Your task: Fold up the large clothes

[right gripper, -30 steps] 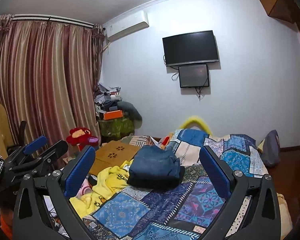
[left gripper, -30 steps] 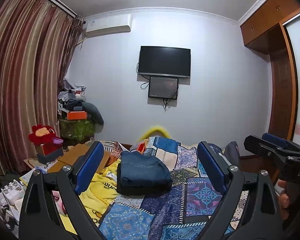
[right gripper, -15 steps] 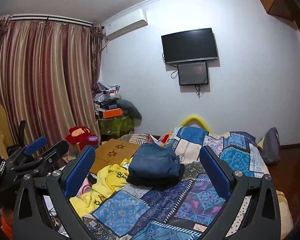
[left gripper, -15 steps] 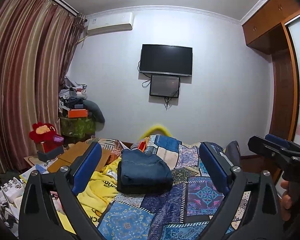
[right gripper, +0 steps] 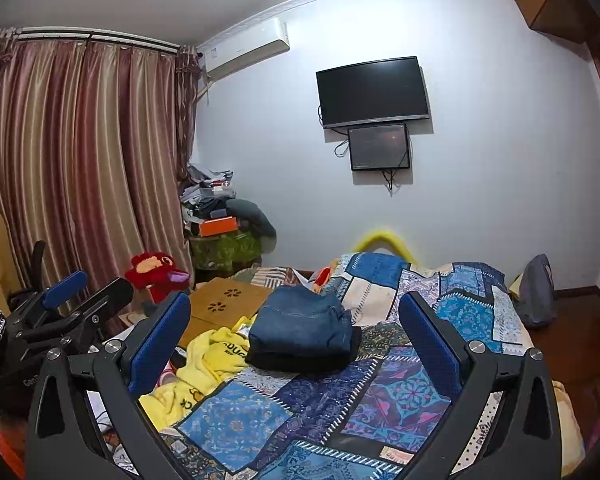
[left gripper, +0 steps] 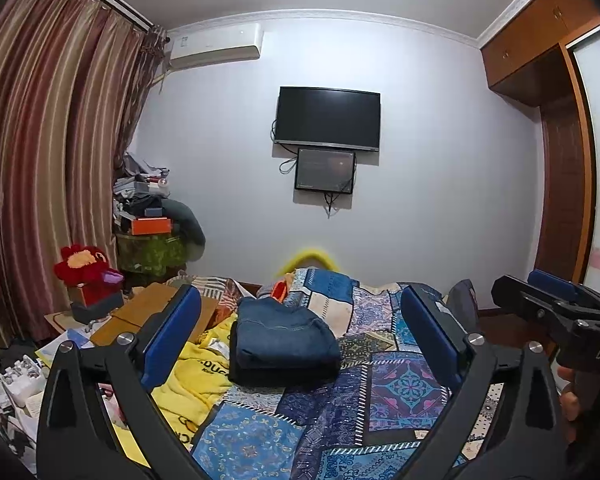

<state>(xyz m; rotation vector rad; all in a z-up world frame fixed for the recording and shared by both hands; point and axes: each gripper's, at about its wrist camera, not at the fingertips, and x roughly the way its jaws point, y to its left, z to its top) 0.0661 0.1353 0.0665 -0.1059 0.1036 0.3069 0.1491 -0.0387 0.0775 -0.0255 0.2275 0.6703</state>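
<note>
Folded blue jeans (left gripper: 282, 334) lie in a neat stack on the patchwork bedspread (left gripper: 400, 384), on top of a dark folded garment. They also show in the right wrist view (right gripper: 302, 326). A crumpled yellow garment (left gripper: 192, 384) lies to their left, also in the right wrist view (right gripper: 204, 364). My left gripper (left gripper: 300, 344) is open and empty, held above the bed short of the jeans. My right gripper (right gripper: 296, 344) is open and empty, likewise short of the stack. Each gripper shows in the other's view, the right (left gripper: 556, 308) and the left (right gripper: 68, 300).
A wooden board (right gripper: 228, 300) and a red plush toy (right gripper: 156, 270) sit left of the bed. A cluttered stand (left gripper: 152, 232) is by the curtains (left gripper: 40, 160). A TV (left gripper: 327, 118) hangs on the far wall. A wardrobe (left gripper: 560, 120) stands right. A grey bag (right gripper: 536, 292) lies at the bed's right edge.
Both grippers have tilted slightly upward and drawn back a little; the jeans stack sits lower in both views. Nothing was taken hold of.
</note>
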